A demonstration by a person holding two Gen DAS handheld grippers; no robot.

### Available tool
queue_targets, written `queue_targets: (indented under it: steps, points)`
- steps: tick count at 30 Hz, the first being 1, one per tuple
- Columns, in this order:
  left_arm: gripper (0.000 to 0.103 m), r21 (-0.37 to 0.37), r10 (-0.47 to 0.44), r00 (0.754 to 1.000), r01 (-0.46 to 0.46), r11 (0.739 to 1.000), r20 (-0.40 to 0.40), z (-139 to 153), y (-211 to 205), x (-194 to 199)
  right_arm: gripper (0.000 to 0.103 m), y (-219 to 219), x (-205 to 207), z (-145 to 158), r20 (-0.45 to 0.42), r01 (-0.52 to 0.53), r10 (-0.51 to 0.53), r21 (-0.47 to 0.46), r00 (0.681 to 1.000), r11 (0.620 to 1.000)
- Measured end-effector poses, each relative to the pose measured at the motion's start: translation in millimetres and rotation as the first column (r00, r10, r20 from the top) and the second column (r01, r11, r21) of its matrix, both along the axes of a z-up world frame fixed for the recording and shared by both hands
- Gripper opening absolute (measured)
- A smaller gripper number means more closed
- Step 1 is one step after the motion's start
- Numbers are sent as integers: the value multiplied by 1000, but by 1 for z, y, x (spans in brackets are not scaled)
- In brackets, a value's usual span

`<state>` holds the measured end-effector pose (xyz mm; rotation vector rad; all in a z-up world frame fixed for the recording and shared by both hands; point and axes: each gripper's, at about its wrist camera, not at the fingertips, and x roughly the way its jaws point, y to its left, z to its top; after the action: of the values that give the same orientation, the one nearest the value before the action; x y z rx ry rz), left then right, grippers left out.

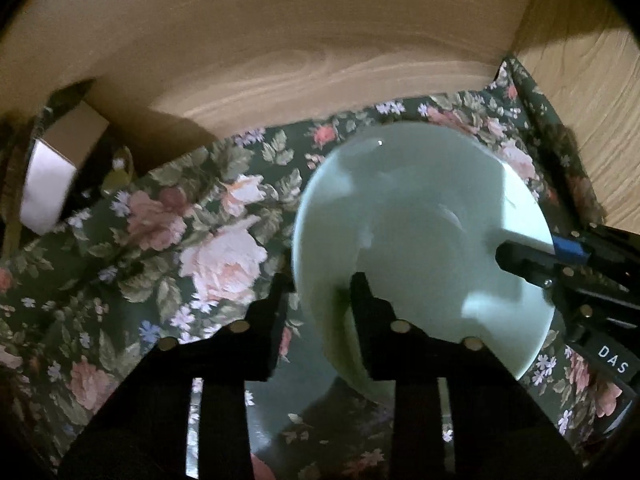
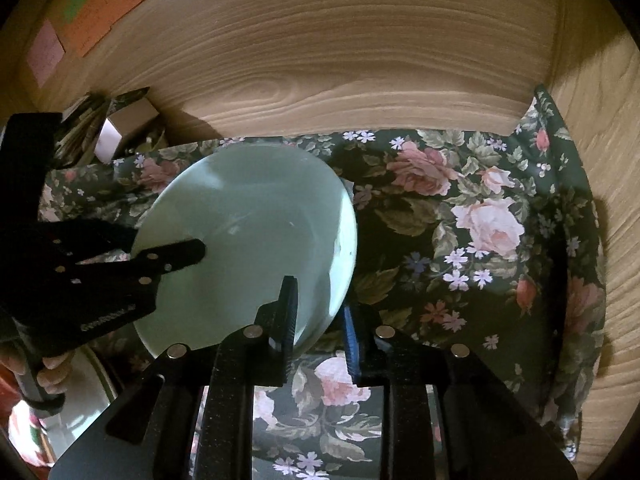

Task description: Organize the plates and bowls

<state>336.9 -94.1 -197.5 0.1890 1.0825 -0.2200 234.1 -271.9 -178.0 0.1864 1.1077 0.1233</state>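
Observation:
A pale green bowl (image 1: 420,240) is held above a floral shelf liner (image 1: 192,240) inside a wooden cabinet. My left gripper (image 1: 320,292) is shut on the bowl's near rim, one finger inside and one outside. My right gripper (image 2: 320,300) is shut on the opposite rim of the same bowl (image 2: 248,236). The right gripper's fingers (image 1: 532,260) show at the bowl's right edge in the left wrist view. The left gripper's fingers (image 2: 176,256) show at the bowl's left edge in the right wrist view.
Wooden back wall (image 2: 340,60) and right side wall (image 2: 608,160) enclose the shelf. A small cardboard box (image 2: 124,128) and clutter sit in the back left corner. Paper notes (image 2: 112,4) are stuck at upper left. The liner (image 2: 480,220) stretches right of the bowl.

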Motion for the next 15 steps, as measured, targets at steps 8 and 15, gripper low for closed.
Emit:
queue_targets:
  steps: [8,15]
  points:
    - [20,15,-16,1000,16,1000,10,0,-9,-2,19,-1,-2,7,6,18,-19,34,1000,999]
    - [20,10,-28,998,27,1000,59,22,-4,-18,19,2,-11,29,63,9,-11,34,998,999]
